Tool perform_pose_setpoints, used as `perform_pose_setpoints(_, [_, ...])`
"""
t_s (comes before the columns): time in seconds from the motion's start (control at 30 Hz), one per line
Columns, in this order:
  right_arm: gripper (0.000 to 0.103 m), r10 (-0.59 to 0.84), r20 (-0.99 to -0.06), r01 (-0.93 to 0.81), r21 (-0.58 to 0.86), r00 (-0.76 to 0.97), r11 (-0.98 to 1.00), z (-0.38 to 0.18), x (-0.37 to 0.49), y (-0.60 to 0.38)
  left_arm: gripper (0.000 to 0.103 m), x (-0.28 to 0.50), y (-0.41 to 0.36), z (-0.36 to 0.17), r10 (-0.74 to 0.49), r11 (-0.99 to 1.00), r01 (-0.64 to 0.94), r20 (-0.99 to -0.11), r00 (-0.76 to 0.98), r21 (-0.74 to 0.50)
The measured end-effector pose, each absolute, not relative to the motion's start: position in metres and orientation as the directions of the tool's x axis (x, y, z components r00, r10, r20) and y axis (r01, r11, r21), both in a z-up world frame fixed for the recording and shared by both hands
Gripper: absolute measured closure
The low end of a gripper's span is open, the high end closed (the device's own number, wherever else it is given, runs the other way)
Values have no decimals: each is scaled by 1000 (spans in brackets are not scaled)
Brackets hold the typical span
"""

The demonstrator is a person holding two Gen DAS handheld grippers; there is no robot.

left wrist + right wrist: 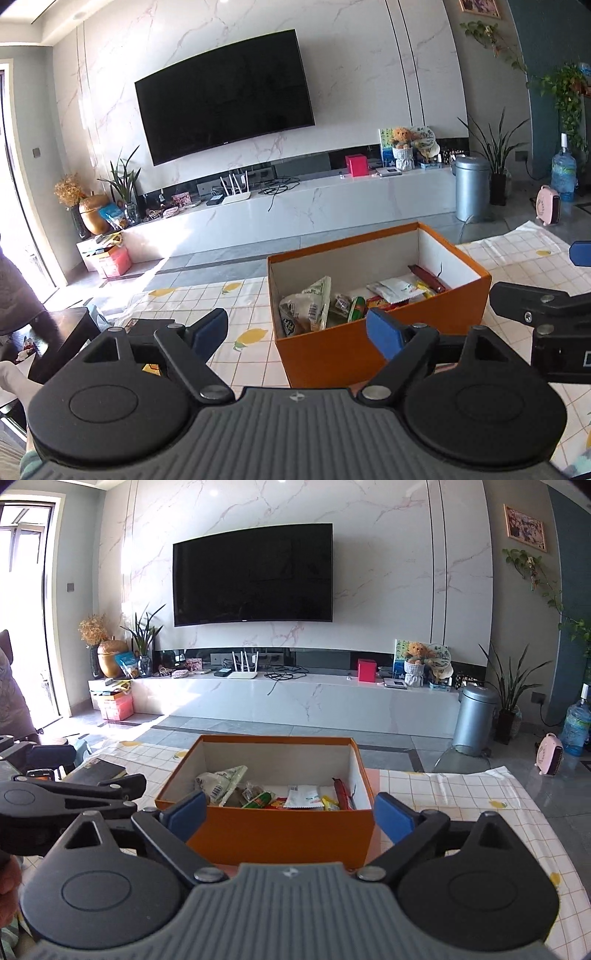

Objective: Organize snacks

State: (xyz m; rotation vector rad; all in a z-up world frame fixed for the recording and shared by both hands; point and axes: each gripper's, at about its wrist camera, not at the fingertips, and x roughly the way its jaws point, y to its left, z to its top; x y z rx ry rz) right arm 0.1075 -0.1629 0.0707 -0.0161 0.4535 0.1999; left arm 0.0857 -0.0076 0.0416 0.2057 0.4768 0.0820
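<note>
Fingers of the left gripper and right gripper spread wide, empty. At centre frame, the orange cardboard box holds mixed snack packets, labels unreadable.

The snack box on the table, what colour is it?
The box is orange outside and white inside, clearest in the right wrist view.

Both views are bright with daylight entering from the glass door at far left, which is overexposed to white and throws a sunlit patch across the floor and the lower wall beside it. The television screen reads uniformly black with only faint reflections. Fisheye distortion bows straight lines, dark vignetting clips the corners, and focus is acceptable mid-frame, slightly soft throughout.
</note>
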Motion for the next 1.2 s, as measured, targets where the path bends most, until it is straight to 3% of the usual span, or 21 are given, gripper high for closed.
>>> perform_pose_setpoints(0.47, [9, 146, -540, -130, 68, 829, 989, 22, 133, -175, 4, 97, -7, -1, 68, 989, 16, -551, 832, 147])
perform_pose_setpoints(1.2, [9, 156, -546, -134, 81, 823, 988, 25, 134, -175, 4, 95, -6, 10, 65, 991, 14, -554, 830, 136])
